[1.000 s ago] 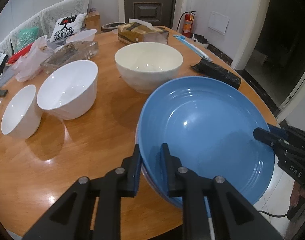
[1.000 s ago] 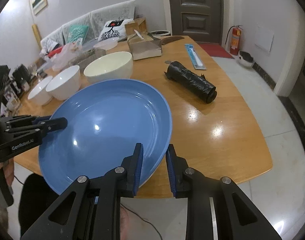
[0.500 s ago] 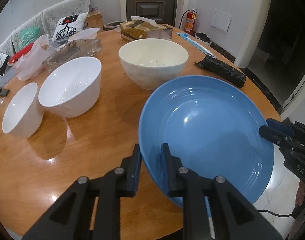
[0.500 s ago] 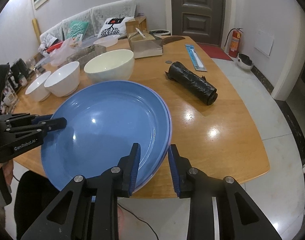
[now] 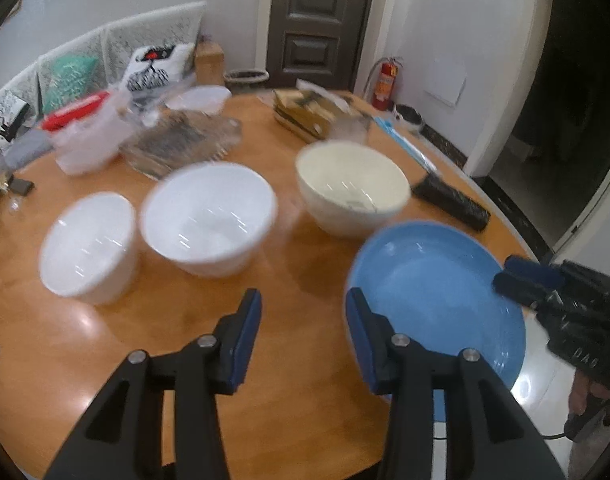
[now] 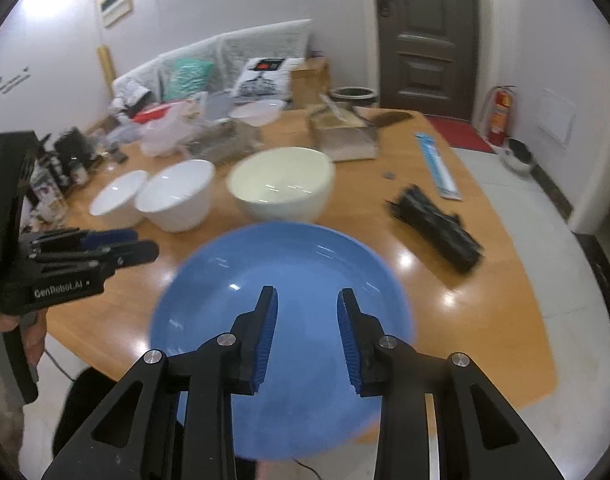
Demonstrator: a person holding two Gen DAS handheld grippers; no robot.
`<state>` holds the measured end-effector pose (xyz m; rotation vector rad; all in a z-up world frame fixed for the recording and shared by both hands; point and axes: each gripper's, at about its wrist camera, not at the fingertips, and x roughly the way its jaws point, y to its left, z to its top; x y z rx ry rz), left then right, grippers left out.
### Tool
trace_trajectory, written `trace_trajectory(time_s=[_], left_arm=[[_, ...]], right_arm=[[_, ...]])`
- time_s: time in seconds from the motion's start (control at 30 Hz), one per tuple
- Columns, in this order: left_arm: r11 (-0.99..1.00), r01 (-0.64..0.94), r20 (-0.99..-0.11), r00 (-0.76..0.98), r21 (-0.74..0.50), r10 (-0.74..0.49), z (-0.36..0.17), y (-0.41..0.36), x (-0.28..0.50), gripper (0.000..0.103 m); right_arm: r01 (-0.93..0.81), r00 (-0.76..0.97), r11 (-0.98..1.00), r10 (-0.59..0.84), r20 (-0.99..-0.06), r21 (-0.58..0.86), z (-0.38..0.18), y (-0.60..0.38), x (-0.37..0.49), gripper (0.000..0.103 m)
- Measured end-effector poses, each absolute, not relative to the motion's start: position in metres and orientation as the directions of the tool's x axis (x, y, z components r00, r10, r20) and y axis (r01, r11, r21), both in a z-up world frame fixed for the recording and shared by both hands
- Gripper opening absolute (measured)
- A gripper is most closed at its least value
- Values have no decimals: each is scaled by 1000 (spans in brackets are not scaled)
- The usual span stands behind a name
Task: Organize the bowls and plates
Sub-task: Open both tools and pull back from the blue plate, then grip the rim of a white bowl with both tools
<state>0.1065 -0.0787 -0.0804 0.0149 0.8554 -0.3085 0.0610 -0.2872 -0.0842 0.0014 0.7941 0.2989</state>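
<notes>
Now both grippers are standing with their jaws spread wide and gripping nothing. From its own camera the left gripper (image 5: 303,312) is hanging above the round wooden table (image 5: 105,344), with the wide blue ceramic plate (image 5: 437,300) lying just to the right of its right finger, near the table's edge. The right gripper (image 6: 307,320) is hovering over that same blue plate (image 6: 285,280), whose near rim is overhanging the table edge, and its two ridged blue pads (image 6: 265,340) are showing apart, clear of the plate. Beyond the plate three bowls are sitting in a row on the table: a large cream ceramic bowl (image 5: 351,186) closest to the plate, a medium white bowl (image 5: 209,216) to its left, and a smaller white bowl (image 5: 89,246) touching or nearly touching that one. A black rolled bag bundle (image 6: 435,228) is lying to the right of the cream bowl, well apart from the plate, and a brown tissue box (image 5: 305,116) is resting farther back. Motion blur is smearing the bowls' rims.
</notes>
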Motion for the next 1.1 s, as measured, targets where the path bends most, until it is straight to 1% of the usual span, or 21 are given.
trace_trajectory(time_s=[0.07,0.13,0.2,0.23,0.27,0.33,0.4,0.47,0.5,0.53,0.6,0.7,0.73,0.8,0.9,0.97,1.03,1.1], left_arm=[[958,271,-730,635,-98,-254,-68,-63,112,47],[959,271,-722,646,-87,-248,-56,-46,123,47],[959,272,-718,652,-77,-242,-48,-34,132,47],[958,278,-720,650,-72,-243,-44,-26,140,47],[956,284,-724,646,-66,-242,-42,-19,148,47],[959,280,-736,642,-35,-214,-41,-12,162,47],[961,278,-752,634,0,-183,-45,-4,178,47],[961,275,-777,603,-9,-180,-53,3,199,47],[962,272,-785,594,-9,-175,-58,5,206,47],[964,268,-791,589,0,-164,-62,5,213,47],[961,275,-806,573,20,-148,-73,4,228,39],[957,290,-830,532,-6,-167,-87,0,244,31],[955,295,-837,522,-6,-167,-90,-2,249,30],[952,307,-848,508,11,-154,-97,-7,257,24],[950,310,-866,482,24,-136,-105,-12,266,19],[951,308,-874,467,21,-132,-109,-12,272,18],[951,309,-880,457,21,-129,-113,-14,276,17],[951,309,-884,452,31,-118,-115,-15,280,14]], right_arm=[[-300,652,947,293,-699,117,-83,-271,68,34],[-350,633,928,333,-699,126,-81,-249,78,36],[-396,607,907,377,-699,145,-82,-230,89,43],[-435,584,886,414,-698,161,-82,-218,95,50],[-462,566,870,440,-697,174,-83,-209,100,53],[-496,542,852,457,-705,171,-88,-186,112,54],[-514,538,844,455,-710,151,-91,-170,121,61],[-536,534,835,452,-714,127,-95,-153,132,82],[-544,534,831,448,-717,114,-99,-144,139,85],[-546,534,831,443,-720,107,-101,-139,144,86],[-542,529,835,425,-735,93,-108,-128,156,86],[-539,515,839,402,-757,79,-118,-115,173,86],[-537,514,840,396,-761,74,-120,-114,175,86],[-527,506,847,382,-773,73,-125,-110,183,86],[-525,490,847,383,-783,85,-129,-107,190,87],[-529,481,845,377,-791,80,-132,-103,196,89],[-529,467,845,370,-803,81,-135,-100,200,90],[-527,459,845,368,-808,86,-137,-100,202,91]])
